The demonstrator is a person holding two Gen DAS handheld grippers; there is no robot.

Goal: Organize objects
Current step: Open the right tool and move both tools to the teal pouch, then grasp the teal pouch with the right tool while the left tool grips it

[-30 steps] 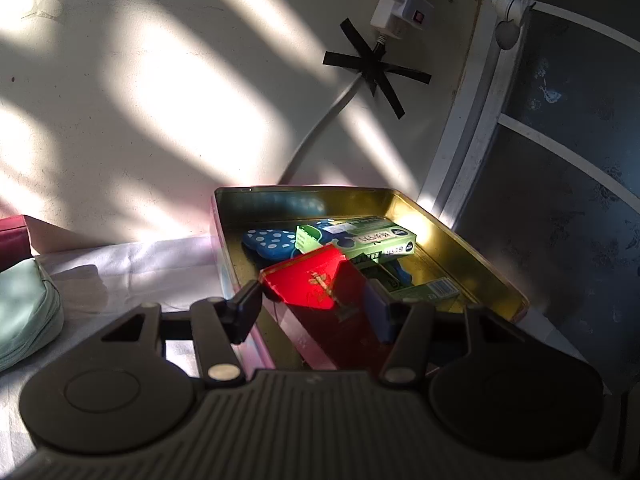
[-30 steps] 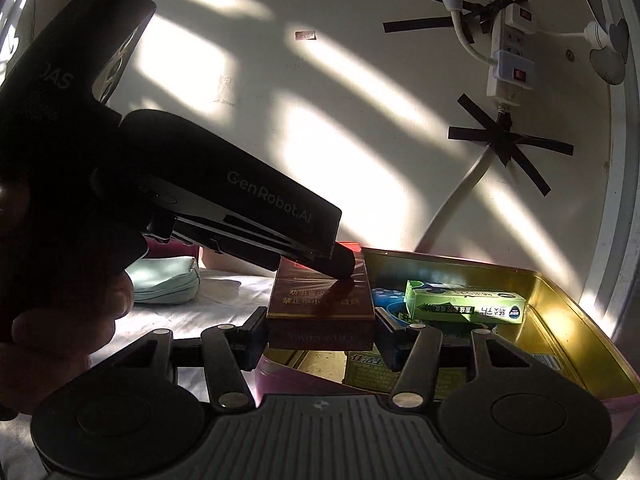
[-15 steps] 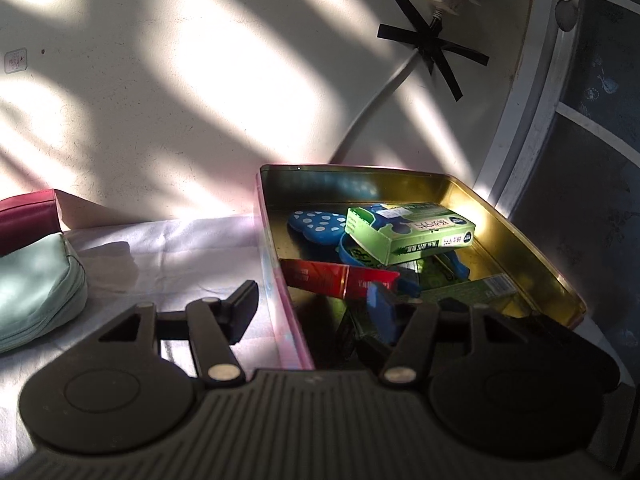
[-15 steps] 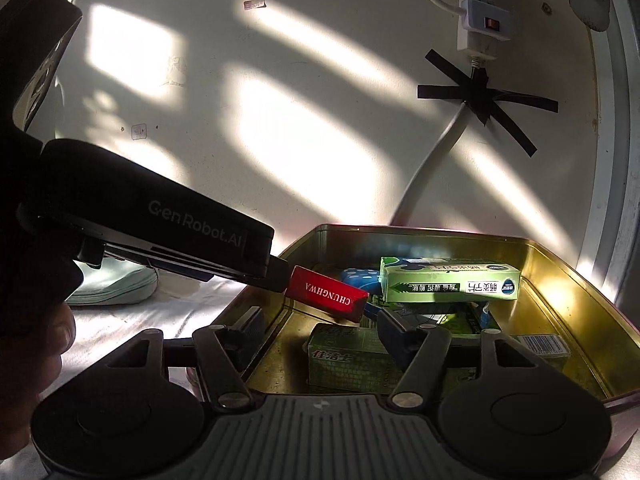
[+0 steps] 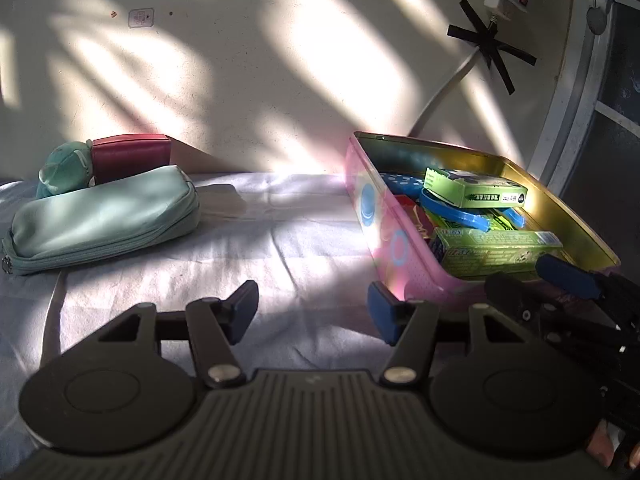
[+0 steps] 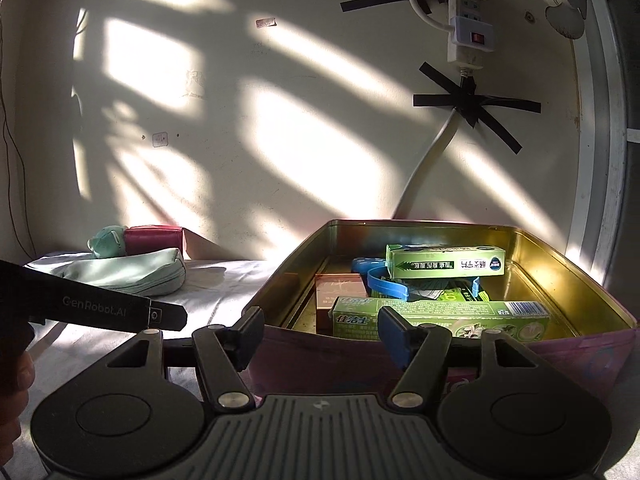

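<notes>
Left tool [image 5: 312,306], lower centre of the left wrist view: spread wide, gripping nothing, above bare creased white cloth covering the counter [image 5: 280,240]. Right tool [image 6: 318,330], lower centre of the right wrist view: likewise wide open and empty, just in front of the near wall of a rectangular metal tin with pink outside and glossy gold inside [image 6: 560,256].

Open cloth between the tin's left wall and a soft teal zippered pouch [image 5: 104,216] at middle left. Behind the pouch, against the sunlit plaster wall: a small teal plush toy [image 5: 64,168] and a maroon box [image 5: 130,152].

Inside the tin, right of centre: a long green cardboard box [image 6: 440,316] along the near wall, a shorter green box [image 6: 444,266] resting higher on top of the pile, a blue plastic hoop-shaped piece [image 6: 388,288] between them, a blue white-dotted item at the far left corner, and a flat red packet [image 6: 340,292] low against the left wall.
</notes>
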